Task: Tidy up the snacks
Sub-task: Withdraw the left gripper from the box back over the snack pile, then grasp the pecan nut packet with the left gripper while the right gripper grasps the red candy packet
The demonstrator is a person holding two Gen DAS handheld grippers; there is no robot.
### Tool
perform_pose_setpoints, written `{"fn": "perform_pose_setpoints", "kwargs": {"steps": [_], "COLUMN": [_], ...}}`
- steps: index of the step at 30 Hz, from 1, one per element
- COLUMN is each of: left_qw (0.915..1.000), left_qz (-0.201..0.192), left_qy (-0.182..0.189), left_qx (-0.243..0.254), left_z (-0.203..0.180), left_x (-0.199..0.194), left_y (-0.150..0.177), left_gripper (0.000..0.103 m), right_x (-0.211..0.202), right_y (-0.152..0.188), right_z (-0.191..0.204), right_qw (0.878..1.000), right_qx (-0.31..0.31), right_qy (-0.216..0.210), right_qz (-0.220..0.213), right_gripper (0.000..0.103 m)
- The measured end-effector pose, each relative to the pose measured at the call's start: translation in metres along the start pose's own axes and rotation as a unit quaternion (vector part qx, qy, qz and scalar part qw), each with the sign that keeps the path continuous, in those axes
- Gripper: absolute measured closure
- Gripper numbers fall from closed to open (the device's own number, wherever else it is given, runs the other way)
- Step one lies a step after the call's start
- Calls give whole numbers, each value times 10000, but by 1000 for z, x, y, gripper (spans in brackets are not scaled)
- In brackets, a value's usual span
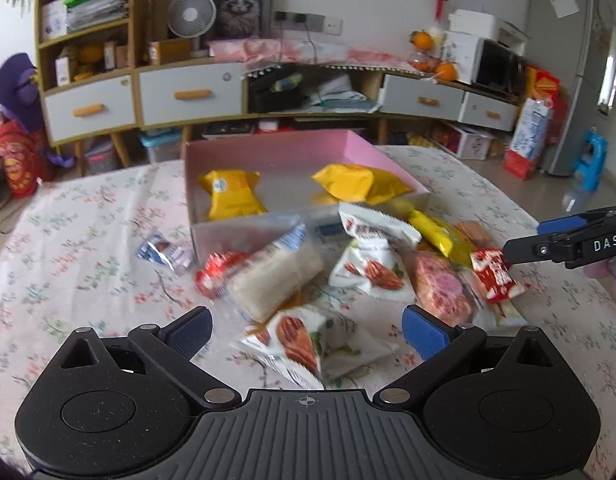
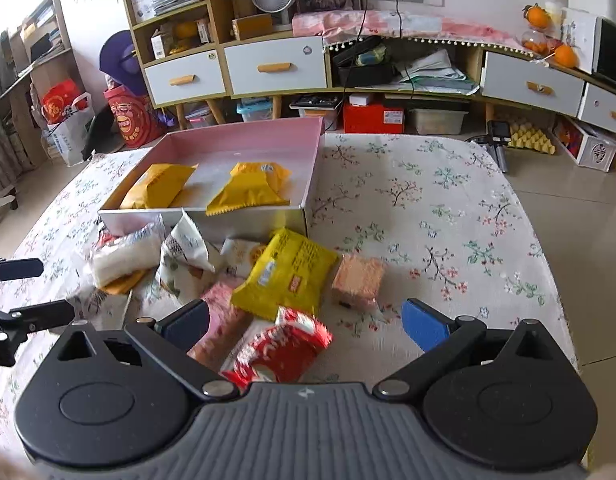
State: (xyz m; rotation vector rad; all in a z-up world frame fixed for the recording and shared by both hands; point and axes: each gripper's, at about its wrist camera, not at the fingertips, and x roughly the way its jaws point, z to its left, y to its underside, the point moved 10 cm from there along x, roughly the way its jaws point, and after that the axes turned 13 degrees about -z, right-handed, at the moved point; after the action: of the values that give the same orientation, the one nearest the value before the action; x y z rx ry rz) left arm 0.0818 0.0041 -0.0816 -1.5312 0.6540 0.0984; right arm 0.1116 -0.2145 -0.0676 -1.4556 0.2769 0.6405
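Observation:
A pink box stands on the floral table and holds two yellow snack packs. A heap of snacks lies in front of it. My left gripper is open over a white pecan pack, with a white rice-cake pack just beyond. My right gripper is open, with a red snack pack lying between its fingers. A yellow pack and a pink wafer block lie ahead of it. In the left wrist view the right gripper reaches in from the right.
A small blue-and-white packet lies alone left of the box. The floral tablecloth stretches right of the heap. Cabinets with drawers and shelves line the far wall. The left gripper's fingers show at the left edge.

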Motion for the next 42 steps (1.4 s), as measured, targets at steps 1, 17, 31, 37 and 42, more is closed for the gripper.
{"fn": "perform_pose_setpoints", "kwargs": {"steps": [1,17,31,37,42], "left_qw": [10000,9984,9974,9977,9978], "left_qz": [11,231,202,176,190], "left_qy": [49,473,582,528,477], "left_qx": [2,-188,-368,-397,-420], "left_z": [0,5,0,2,4], "left_x": [1,29,38,36,35], "left_y": [4,33,26,21,19], "left_gripper": [1,2,3,19,30], "right_x": [0,13,20,17,16], "right_y": [3,30,35,33,30], "right_z": [-1,5,9,12,12], "right_qw": [10000,9996,9986,9985,9980], "right_qx": [-4,97,261,244,326], "right_qy": [-28,-221,-198,-289,-337], "right_qz": [12,167,403,408,422], "right_gripper": [0,1,17,24,36]}}
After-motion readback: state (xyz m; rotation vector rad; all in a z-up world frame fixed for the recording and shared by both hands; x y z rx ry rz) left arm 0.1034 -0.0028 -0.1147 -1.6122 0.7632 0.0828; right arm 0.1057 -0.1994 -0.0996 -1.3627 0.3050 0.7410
